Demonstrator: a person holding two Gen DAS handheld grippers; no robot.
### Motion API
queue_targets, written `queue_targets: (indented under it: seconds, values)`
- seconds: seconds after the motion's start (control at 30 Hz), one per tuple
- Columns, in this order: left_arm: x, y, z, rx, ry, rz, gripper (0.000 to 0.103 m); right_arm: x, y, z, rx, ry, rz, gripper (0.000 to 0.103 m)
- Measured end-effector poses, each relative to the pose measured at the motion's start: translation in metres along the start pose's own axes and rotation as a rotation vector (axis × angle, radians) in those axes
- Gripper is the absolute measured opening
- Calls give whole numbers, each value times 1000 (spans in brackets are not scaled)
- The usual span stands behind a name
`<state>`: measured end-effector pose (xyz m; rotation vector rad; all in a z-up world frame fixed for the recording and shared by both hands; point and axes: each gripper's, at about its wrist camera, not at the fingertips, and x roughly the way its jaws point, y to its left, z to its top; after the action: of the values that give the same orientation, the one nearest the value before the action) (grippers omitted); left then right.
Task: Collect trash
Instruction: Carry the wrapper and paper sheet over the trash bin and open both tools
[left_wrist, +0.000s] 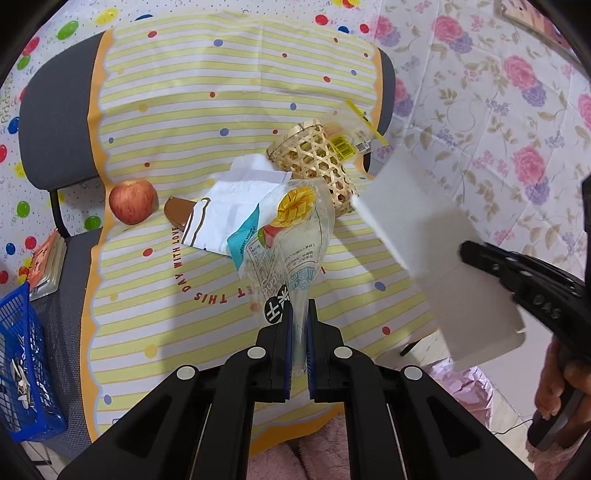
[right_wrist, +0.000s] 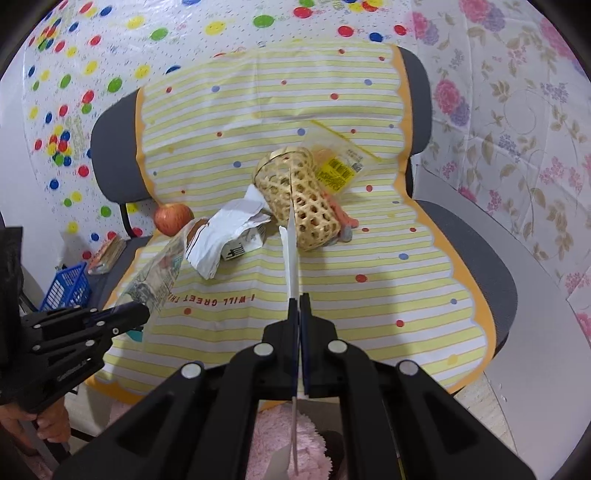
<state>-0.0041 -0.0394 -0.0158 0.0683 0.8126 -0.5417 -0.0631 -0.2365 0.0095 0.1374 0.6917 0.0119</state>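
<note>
My left gripper (left_wrist: 300, 314) is shut on a clear plastic snack wrapper (left_wrist: 291, 236) with a mango picture and holds it above the striped cloth; it also shows in the right wrist view (right_wrist: 162, 269). My right gripper (right_wrist: 298, 301) is shut on a flat white card (right_wrist: 291, 254), seen edge-on here and as a broad sheet in the left wrist view (left_wrist: 436, 254). A crumpled white bag (left_wrist: 236, 206) and a brown ice-cream wrapper (left_wrist: 181, 214) lie on the cloth. A yellow-labelled clear packet (left_wrist: 347, 136) lies behind the basket.
A woven bamboo basket (left_wrist: 317, 166) lies on its side on the yellow striped cloth (left_wrist: 184, 110) over a grey chair. A red apple (left_wrist: 132, 201) sits at the left. A blue crate (left_wrist: 22, 365) and a booklet (left_wrist: 46, 264) are at the far left.
</note>
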Motion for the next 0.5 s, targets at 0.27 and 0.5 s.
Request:
queue_targets:
  seconds: [0.27,0.5]
  values:
    - [0,-42,-7,43,-11,-80,7,-34,-27,-24,72,-47,-62,2]
    - [-6,-113,-33,215,-28,-207,7,-94,-55,-69,176,-93,-203,2]
